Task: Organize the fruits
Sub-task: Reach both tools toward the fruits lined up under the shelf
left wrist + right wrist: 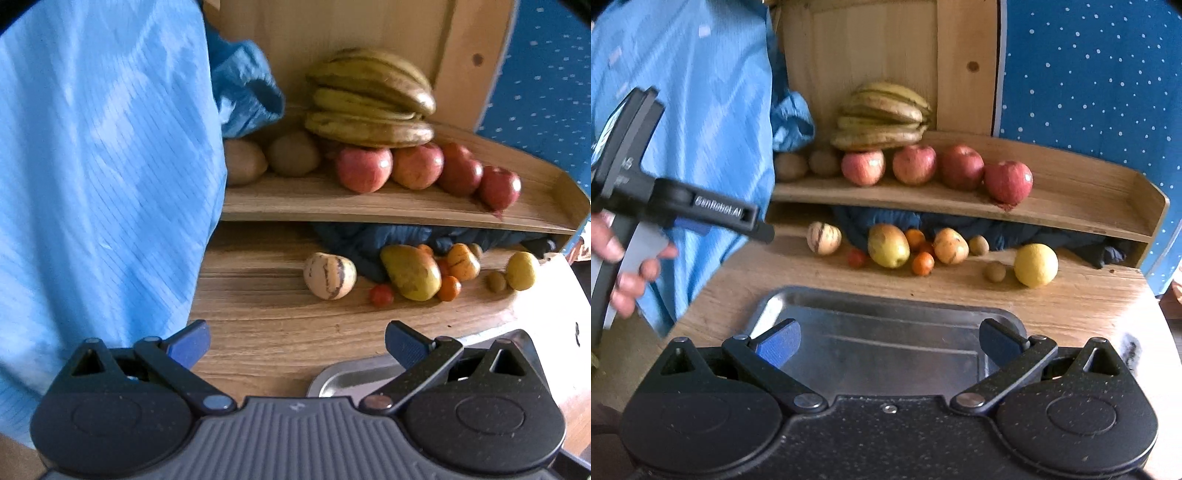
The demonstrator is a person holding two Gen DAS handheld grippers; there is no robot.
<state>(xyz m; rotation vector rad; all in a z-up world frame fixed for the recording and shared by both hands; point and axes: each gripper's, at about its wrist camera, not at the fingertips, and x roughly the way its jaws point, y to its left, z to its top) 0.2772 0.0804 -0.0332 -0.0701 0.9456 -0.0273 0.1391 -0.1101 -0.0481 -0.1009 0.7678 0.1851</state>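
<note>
Loose fruit lies on the wooden table: a striped pale melon (823, 238), a yellow-green mango (888, 245), small oranges (922, 263), a small tomato (856, 257), a lemon (1035, 264) and small brown kiwis (994, 271). On the shelf (960, 210) sit several red apples (1008, 181) and bananas (882, 118). A metal tray (886, 317) lies in front of my right gripper (890, 341), which is open and empty above it. My left gripper (297, 343) is open and empty over the table, with the melon (330, 275) and mango (412, 272) ahead.
A person in a light blue garment (103, 166) fills the left side; a hand (624, 266) holds the left gripper there. A dark blue cloth (997, 229) lies under the shelf. A blue dotted wall (1089, 92) stands on the right. The table edge curves at right.
</note>
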